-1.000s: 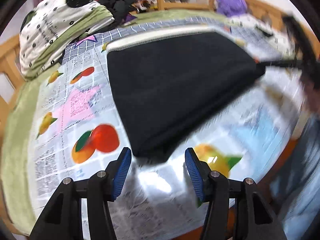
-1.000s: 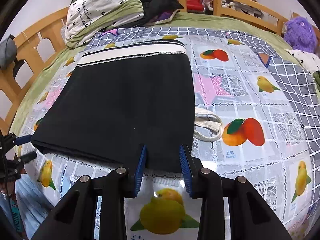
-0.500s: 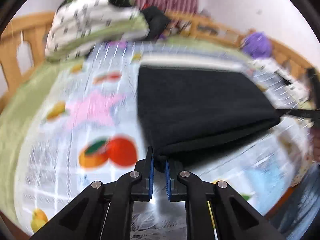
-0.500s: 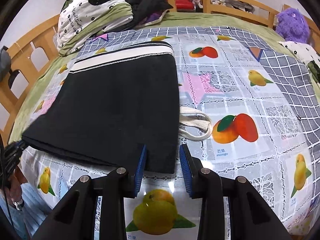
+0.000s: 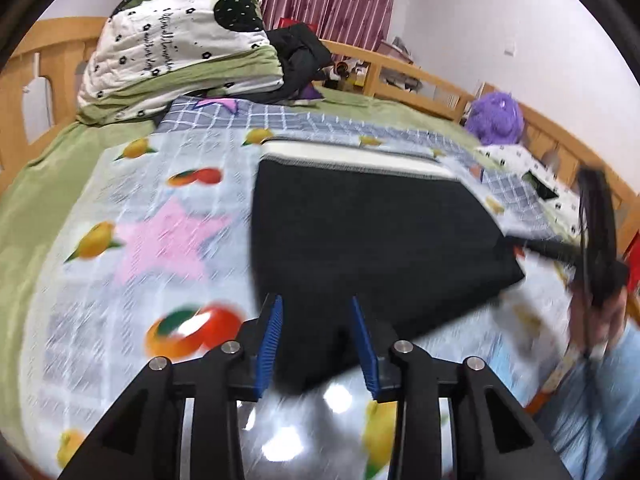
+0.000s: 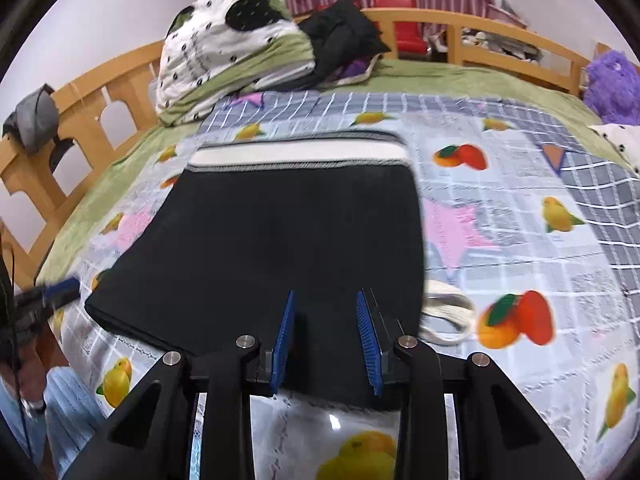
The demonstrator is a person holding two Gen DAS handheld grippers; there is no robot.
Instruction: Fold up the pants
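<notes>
The black pants [image 5: 360,240] lie folded flat on the fruit-print bed cover, white waistband [image 6: 296,155] at the far end. My left gripper [image 5: 316,340] is open, its blue pads astride the near left corner of the folded pants. My right gripper [image 6: 326,340] is open too, its pads astride the near edge toward the right corner of the pants [image 6: 288,248]. A white drawstring loop [image 6: 446,314] sticks out from under the right side. The right gripper also shows blurred at the right of the left wrist view [image 5: 532,246].
A folded white-and-green quilt [image 6: 228,52] and a black garment [image 6: 344,36] sit at the bed's head. A purple plush toy [image 6: 612,80] sits at the far right. A wooden rail [image 6: 80,112] rings the bed. The person's blue sleeve [image 6: 76,408] is at lower left.
My left gripper shut at the pants' near corner half a second ago and has now opened again. The right gripper stayed open and moved forward over the pants' near edge.
</notes>
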